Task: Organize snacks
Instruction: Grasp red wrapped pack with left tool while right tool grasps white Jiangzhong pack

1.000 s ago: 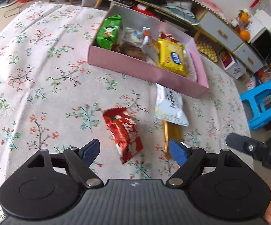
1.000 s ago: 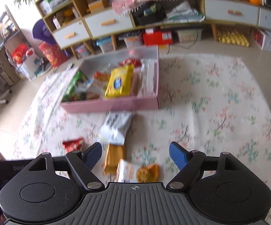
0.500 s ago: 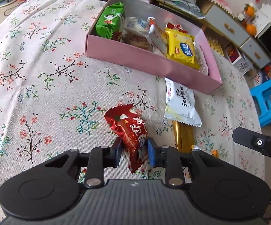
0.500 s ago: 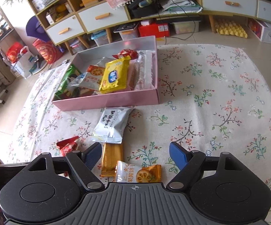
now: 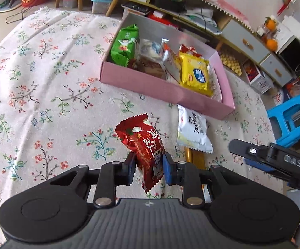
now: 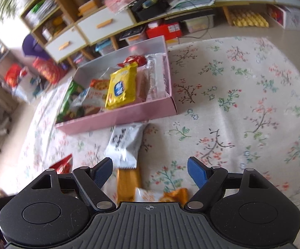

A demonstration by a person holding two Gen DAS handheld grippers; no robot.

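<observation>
Several snack packets inside pink box; left tool clamped on red packet, right tool spread, empty.

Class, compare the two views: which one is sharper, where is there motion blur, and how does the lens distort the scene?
Left wrist view: sharp, the red packet print is legible. Right wrist view: smeared, worst at the shelves and white packet. Both: fisheye bends the tablecloth edges.

The left claw, wide apart a second ago, is now pinching the red snack packet, lifting it off the floral cloth. The right claw is sinking closer over the gold packet.
</observation>
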